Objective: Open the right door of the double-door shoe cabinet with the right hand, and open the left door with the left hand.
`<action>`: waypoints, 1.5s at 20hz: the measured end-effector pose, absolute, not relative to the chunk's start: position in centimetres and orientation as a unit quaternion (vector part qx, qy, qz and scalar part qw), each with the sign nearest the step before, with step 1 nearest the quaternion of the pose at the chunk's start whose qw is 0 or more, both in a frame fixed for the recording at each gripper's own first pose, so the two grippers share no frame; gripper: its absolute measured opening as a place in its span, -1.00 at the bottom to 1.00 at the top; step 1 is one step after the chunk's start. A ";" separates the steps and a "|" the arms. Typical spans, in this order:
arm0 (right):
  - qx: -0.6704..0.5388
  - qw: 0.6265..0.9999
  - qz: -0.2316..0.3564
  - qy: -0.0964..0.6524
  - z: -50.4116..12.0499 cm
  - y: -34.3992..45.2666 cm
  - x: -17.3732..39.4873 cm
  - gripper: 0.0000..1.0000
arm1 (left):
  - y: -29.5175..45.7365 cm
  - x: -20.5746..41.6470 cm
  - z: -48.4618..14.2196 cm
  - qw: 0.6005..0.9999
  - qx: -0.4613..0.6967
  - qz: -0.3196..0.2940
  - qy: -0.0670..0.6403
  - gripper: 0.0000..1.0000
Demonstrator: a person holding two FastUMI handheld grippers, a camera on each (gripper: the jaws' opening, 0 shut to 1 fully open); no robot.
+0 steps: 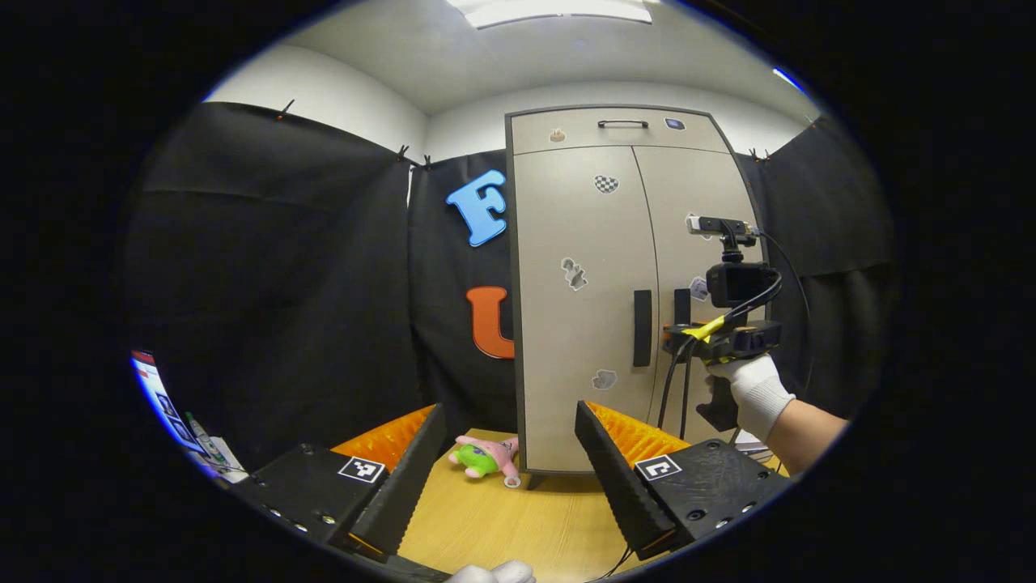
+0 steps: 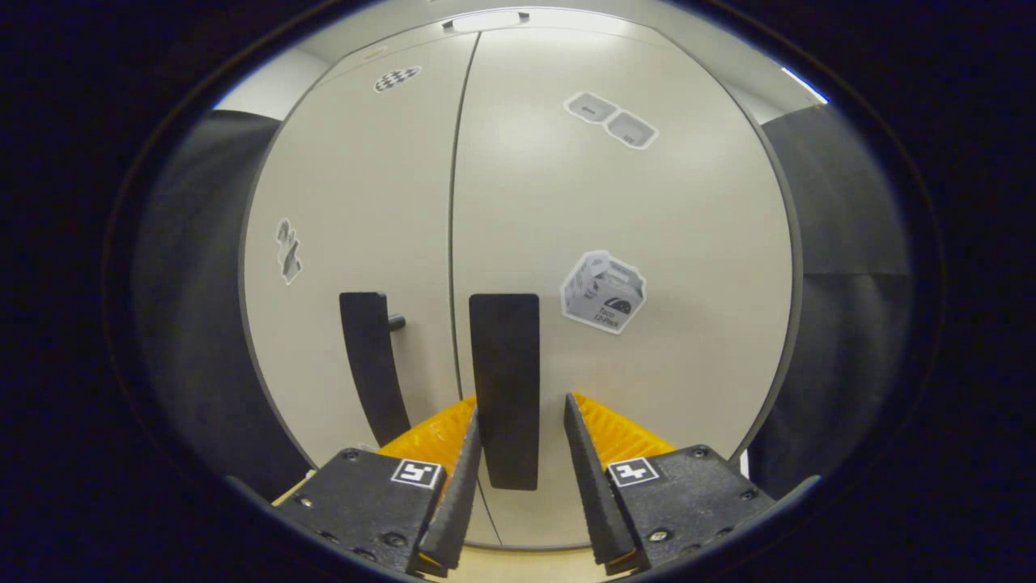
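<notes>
Shoe cabinet (image 1: 583,308) stands upright on the wooden surface (image 1: 502,518), pale grey with a dark frame, both doors shut. A drawer front with a dark pull runs across its top. Stickers dot the doors.

Left gripper (image 1: 510,478), in the left gripper view: jaws wide open, nothing between them, held well back from the cabinet and low over the surface. Left door (image 1: 579,324) is ahead of it, its black vertical handle (image 1: 642,328) near the centre seam. A pink and green plush toy (image 1: 484,457) lies on the surface just beside the cabinet's lower left corner.

Right gripper (image 2: 518,465), in the right gripper view: jaws parted, close up to the right door (image 2: 647,267). The right door's black handle (image 2: 505,389) stands between the two fingers; its lower end sits in the gap, but I cannot tell whether either finger touches it. The left door's handle sits just left of the seam.

From the left gripper view the right gripper is at the cabinet front, at handle height, held by a hand in a white glove (image 1: 757,393), cables hanging beneath it.
</notes>
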State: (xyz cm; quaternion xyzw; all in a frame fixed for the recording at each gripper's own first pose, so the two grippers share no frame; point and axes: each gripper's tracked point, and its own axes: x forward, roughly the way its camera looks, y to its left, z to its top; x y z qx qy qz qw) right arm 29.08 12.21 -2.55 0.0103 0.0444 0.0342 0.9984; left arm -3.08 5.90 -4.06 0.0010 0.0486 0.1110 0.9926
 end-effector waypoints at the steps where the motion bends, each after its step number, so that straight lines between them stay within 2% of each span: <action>1: 0.011 0.999 0.036 0.040 -2.4 12.3 29.3 0.05 | 6.0 -3.0 -4.1 0.992 0.001 0.113 0.047 0.93; 3: 0.011 0.998 0.042 0.041 -2.3 12.8 29.2 -0.09 | 5.9 -2.8 -4.0 0.993 -0.002 0.113 0.047 0.93; 4: 0.011 0.998 0.039 0.041 -2.4 12.8 29.2 -0.24 | 5.9 -2.9 -3.9 0.993 -0.004 0.112 0.046 0.93; 12: 0.002 0.997 0.059 0.051 -2.7 12.8 28.5 -0.48 | 6.0 -2.9 -4.0 0.993 -0.014 0.106 0.045 0.93; 17: 0.004 0.996 0.068 0.053 -2.7 11.9 25.7 -0.54 | 5.8 -2.9 -3.7 0.995 -0.019 0.093 0.042 0.92; 20: -0.003 0.996 0.067 0.051 -2.9 11.1 23.7 -0.50 | 5.5 -3.1 -3.4 0.995 -0.031 0.081 0.042 0.92; 21: -0.002 0.996 0.067 0.052 -2.9 10.8 23.1 -0.55 | 5.4 -3.1 -3.2 0.996 -0.032 0.078 0.036 0.93; 23: 0.000 0.996 0.068 0.053 -2.9 10.2 21.8 -0.51 | 5.4 -3.1 -3.1 0.996 -0.029 0.074 0.034 0.93; 30: 0.004 0.996 0.069 0.055 -3.1 7.5 17.6 -0.57 | 6.9 -1.0 -3.4 0.998 -0.023 0.055 0.030 0.93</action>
